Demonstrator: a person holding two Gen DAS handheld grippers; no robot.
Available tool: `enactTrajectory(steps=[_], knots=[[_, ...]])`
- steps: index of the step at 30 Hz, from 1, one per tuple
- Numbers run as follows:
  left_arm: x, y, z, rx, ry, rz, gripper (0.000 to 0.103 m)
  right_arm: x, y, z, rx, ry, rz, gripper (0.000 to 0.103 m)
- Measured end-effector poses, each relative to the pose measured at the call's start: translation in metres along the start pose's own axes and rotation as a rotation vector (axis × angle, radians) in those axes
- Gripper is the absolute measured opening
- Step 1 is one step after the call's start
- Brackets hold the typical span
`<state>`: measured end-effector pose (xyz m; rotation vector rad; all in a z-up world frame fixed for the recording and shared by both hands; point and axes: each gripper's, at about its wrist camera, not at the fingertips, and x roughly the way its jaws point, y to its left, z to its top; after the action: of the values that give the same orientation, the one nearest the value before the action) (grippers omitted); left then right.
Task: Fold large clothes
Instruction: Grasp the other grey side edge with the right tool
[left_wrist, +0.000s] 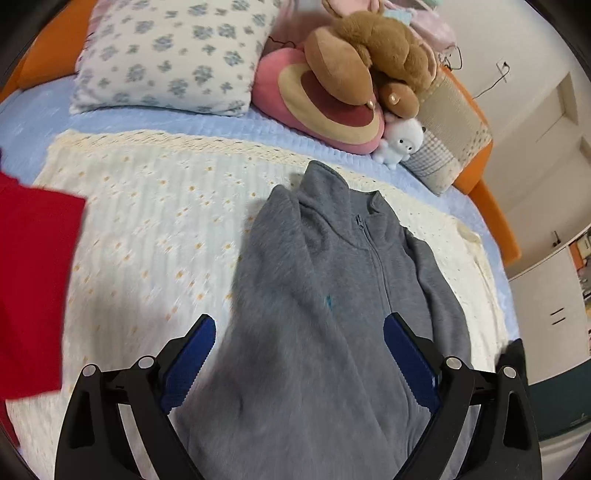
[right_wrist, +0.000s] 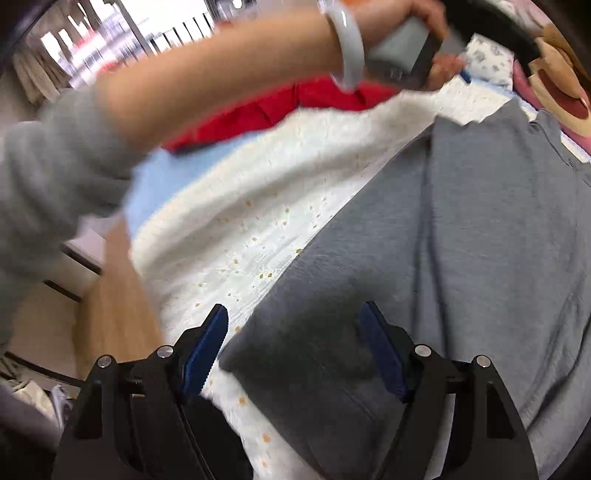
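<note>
A grey zip-up fleece jacket (left_wrist: 325, 295) lies front-up on a white flowered blanket (left_wrist: 147, 229) on the bed, collar toward the pillows, with its left side folded in over the body. My left gripper (left_wrist: 299, 328) is open and empty, hovering above the jacket's lower half, jaws wide apart. In the right wrist view the jacket (right_wrist: 461, 240) fills the right side. My right gripper (right_wrist: 293, 328) is open and empty above the jacket's bottom corner. The person's left forearm and the left gripper's handle (right_wrist: 402, 55) cross the top of that view.
A red garment (left_wrist: 33, 266) lies at the blanket's left edge, also in the right wrist view (right_wrist: 280, 103). A flowered pillow (left_wrist: 173, 55), pink cushion (left_wrist: 325, 110) and plush toys (left_wrist: 373, 51) sit at the bed's head. The orange bed frame (left_wrist: 491, 206) runs along the right.
</note>
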<state>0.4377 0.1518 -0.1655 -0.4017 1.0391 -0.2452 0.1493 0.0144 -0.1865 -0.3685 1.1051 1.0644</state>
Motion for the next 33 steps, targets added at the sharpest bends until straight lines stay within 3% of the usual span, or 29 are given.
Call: enactTrajectory(steps=[5,8,9,11,14,16,21,25,29,33], knots=[[-0.027,0.021,-0.029,-0.006,0.016,-0.004,0.094,0.053,0.028,0.008,-0.026,0.124,-0.201,0.063],[-0.038,0.034,-0.038,-0.009,0.019,-0.004,0.094,0.069,0.033,-0.004,-0.069,0.145,-0.283,0.055],[-0.041,0.037,-0.04,-0.01,0.018,-0.004,0.094,0.068,0.032,-0.006,-0.06,0.132,-0.272,0.052],[-0.045,0.044,-0.042,-0.016,0.014,-0.006,0.094,0.059,0.015,-0.009,0.014,0.107,-0.212,0.031],[-0.048,0.058,-0.038,-0.045,0.007,-0.046,0.095,0.043,-0.014,-0.011,0.154,0.068,-0.077,0.019],[-0.041,0.063,-0.033,-0.064,0.019,-0.093,0.095,0.032,-0.033,-0.018,0.244,0.034,0.022,0.018],[-0.004,0.056,-0.015,-0.065,0.069,-0.111,0.095,0.019,-0.049,-0.031,0.327,-0.038,0.129,0.017],[0.028,0.041,-0.006,-0.023,0.118,-0.078,0.095,0.003,-0.058,-0.04,0.362,-0.105,0.203,0.017],[0.06,0.032,-0.01,0.043,0.225,0.026,0.095,-0.022,-0.069,-0.048,0.386,-0.181,0.252,0.017],[0.073,0.032,-0.016,0.028,0.269,0.068,0.095,-0.037,-0.081,-0.061,0.411,-0.23,0.282,0.017]])
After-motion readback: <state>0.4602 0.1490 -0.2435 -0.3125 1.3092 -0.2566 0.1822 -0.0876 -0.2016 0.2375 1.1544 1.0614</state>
